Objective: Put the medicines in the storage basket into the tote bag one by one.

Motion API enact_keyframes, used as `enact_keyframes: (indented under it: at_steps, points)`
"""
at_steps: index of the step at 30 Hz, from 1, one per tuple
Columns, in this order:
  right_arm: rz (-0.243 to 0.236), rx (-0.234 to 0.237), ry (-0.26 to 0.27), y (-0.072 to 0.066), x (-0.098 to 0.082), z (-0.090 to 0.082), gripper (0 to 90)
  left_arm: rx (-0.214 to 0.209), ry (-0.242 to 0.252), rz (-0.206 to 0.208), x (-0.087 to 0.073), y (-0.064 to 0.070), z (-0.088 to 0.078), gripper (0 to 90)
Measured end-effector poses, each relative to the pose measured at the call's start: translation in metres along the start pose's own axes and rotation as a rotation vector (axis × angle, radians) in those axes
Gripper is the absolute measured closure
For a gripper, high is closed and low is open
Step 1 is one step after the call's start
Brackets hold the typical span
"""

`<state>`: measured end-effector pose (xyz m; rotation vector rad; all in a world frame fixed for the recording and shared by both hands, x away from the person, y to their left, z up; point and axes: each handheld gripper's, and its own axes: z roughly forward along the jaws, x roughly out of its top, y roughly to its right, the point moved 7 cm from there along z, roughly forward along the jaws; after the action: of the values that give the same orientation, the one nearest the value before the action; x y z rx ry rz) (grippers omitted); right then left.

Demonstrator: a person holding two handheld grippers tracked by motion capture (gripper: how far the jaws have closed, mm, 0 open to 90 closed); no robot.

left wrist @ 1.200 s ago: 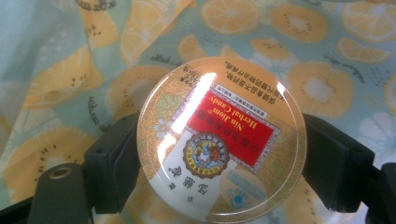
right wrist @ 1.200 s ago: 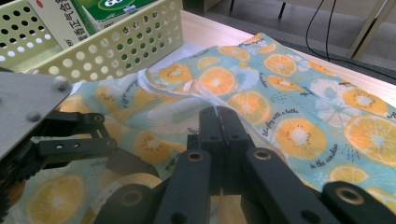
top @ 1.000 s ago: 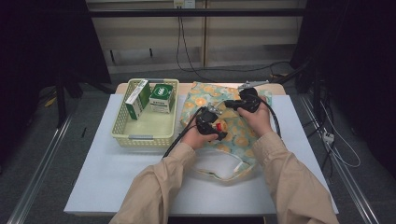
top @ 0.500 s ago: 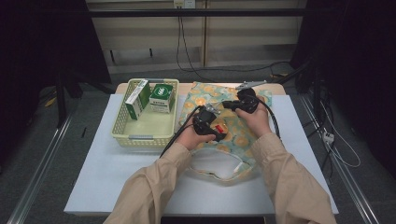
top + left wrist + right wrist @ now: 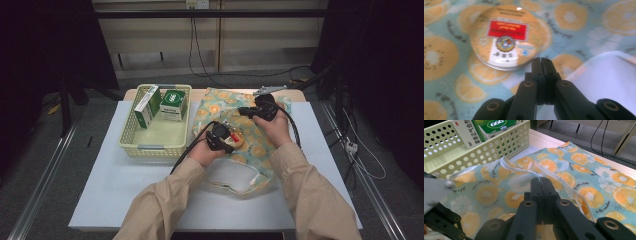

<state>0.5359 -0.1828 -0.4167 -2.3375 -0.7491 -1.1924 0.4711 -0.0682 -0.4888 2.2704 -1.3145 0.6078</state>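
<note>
A fruit-print cloth bag point(image 5: 210, 107) lies flat on the white table point(image 5: 125, 185), its white lining point(image 5: 230, 175) showing at the near, open end. On the cloth rests a round tin point(image 5: 235, 138) with a red and white label. In the left gripper view the tin point(image 5: 506, 37) lies just beyond my left gripper point(image 5: 541, 60), whose jaws are shut with nothing between them. My right gripper point(image 5: 245, 111) is farther back over the bag. In its own view my right gripper point(image 5: 540, 179) is shut on the bag's white strap point(image 5: 509, 166), lifted off the cloth point(image 5: 584, 157).
A pale yellow perforated basket point(image 5: 155, 150) stands left of the bag and holds a green box point(image 5: 174, 104) and a white and green box point(image 5: 146, 105). The basket wall point(image 5: 499, 147) is close to the right gripper. Cables run over the floor behind the table.
My left gripper has shifted slightly toward the person, so the tin shows beside it again. The right gripper has barely moved.
</note>
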Motion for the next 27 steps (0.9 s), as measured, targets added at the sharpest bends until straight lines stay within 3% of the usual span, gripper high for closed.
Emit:
enact_keyframes:
  at_steps: [2, 5, 6, 10, 11, 19, 22, 25, 27]
  points:
    - [-0.002, -0.001, -0.003, 0.000, 0.000, -0.001, 90.0, 0.003, 0.040, -0.040, 0.003, -0.002, 0.004, 90.0]
    - [-0.002, 0.001, -0.002, -0.001, 0.000, -0.002, 90.0, 0.034, 0.075, -0.048, 0.006, -0.010, 0.006, 90.0]
    - [-0.002, 0.001, -0.001, -0.001, 0.000, -0.002, 90.0, 0.069, 0.081, -0.056, 0.007, -0.013, 0.008, 90.0]
    - [-0.002, -0.001, 0.001, -0.001, 0.001, -0.003, 90.0, 0.072, 0.103, -0.098, 0.009, -0.022, 0.012, 90.0]
    - [-0.003, -0.002, 0.002, -0.001, 0.001, -0.003, 90.0, 0.072, 0.128, -0.112, 0.011, -0.024, 0.013, 90.0]
    - [-0.003, -0.004, -0.004, -0.002, 0.001, -0.004, 90.0, 0.074, 0.176, -0.128, 0.021, -0.026, 0.017, 89.0]
    - [-0.005, -0.006, -0.006, -0.002, 0.000, -0.004, 90.0, 0.054, 0.189, -0.135, 0.024, -0.022, 0.009, 79.3]
    - [-0.001, -0.002, -0.005, -0.003, -0.001, -0.003, 90.0, 0.011, 0.180, -0.125, 0.025, -0.014, -0.001, 62.3]
    - [-0.001, -0.002, -0.008, -0.004, -0.002, -0.003, 90.0, -0.016, 0.183, -0.122, 0.027, -0.009, -0.009, 58.8]
